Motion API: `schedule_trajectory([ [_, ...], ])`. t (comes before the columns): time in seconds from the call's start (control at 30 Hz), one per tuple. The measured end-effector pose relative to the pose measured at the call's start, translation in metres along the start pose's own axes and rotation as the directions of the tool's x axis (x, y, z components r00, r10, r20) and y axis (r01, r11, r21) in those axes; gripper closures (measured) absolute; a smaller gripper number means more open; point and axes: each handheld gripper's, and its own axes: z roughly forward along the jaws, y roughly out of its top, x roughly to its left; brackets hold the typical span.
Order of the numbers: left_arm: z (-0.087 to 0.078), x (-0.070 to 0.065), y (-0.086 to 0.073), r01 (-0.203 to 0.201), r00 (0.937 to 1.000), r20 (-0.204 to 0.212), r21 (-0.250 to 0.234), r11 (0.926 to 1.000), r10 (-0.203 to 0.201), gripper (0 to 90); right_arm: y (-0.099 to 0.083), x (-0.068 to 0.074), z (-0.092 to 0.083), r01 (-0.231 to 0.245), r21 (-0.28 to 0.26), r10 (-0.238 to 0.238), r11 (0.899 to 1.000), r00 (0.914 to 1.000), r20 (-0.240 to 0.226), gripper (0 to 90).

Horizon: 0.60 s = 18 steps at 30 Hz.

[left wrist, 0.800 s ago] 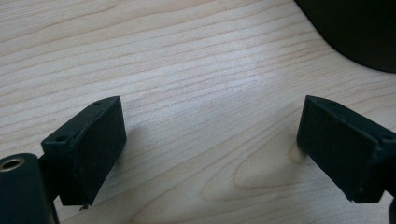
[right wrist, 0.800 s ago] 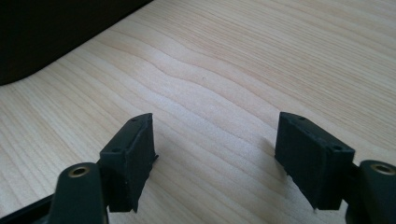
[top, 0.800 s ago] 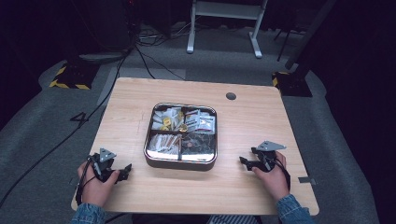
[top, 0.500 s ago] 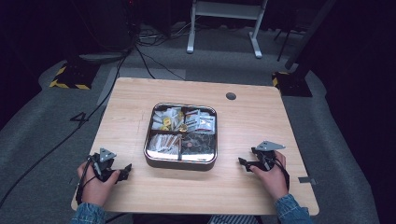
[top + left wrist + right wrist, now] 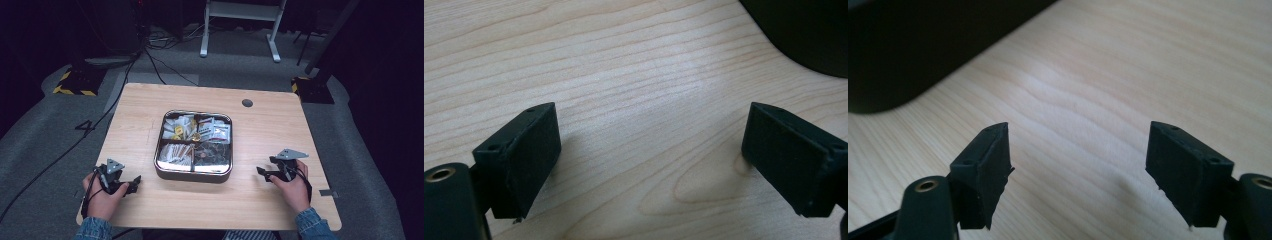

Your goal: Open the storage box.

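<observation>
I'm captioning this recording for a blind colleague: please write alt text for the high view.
A square metal tray of small packets sits mid-table. A person's left gripper and right gripper rest open and empty on the wood either side of it.

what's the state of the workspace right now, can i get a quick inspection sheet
surface: light wooden table, bare apart from the tray; a round dark grommet near the far edge
job's things: square metal compartment tray at the centre, holding sachets and small packets
clutter: nothing seen
grippers: left gripper and right gripper rest on the table either side of the tray, jaws open, nothing between them
cables: black cables trail over the floor beyond the table
surroundings: grey carpet, white frame legs, yellow-black striped bases
</observation>
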Motion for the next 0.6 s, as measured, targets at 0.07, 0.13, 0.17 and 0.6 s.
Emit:
schedule_trajectory([
  [0.07, 0.0, 0.0, 0.0, 0.0, 1.0, 0.0, 0.0, 1.0, 0.0, 9.2, 0.008, 0.003, -0.006, 0.01, -0.023, -0.01, 1.0, 0.9999, -0.006, 26.4],
  [0.13, 0.0, 0.0, 0.0, 0.0, 1.0, 0.0, 0.0, 1.0, 0.0, 9.2, 0.015, 0.006, -0.011, 0.018, -0.045, -0.019, 0.999, 0.9997, -0.014, 26.5],
  [0.17, 0.0, 0.0, 0.0, 0.0, 1.0, 0.0, 0.0, 1.0, 0.0, 9.2, 0.018, 0.007, -0.012, 0.022, -0.049, -0.023, 0.999, 0.9996, -0.016, 26.7],
  [0.6, 0.0, 0.0, 0.0, -0.001, 1.0, 0.003, 0.0, 1.0, 0.001, 9.4, 0.049, 0.023, -0.03, 0.045, -0.138, -0.057, 0.989, 0.9945, -0.088, 27.2],
])
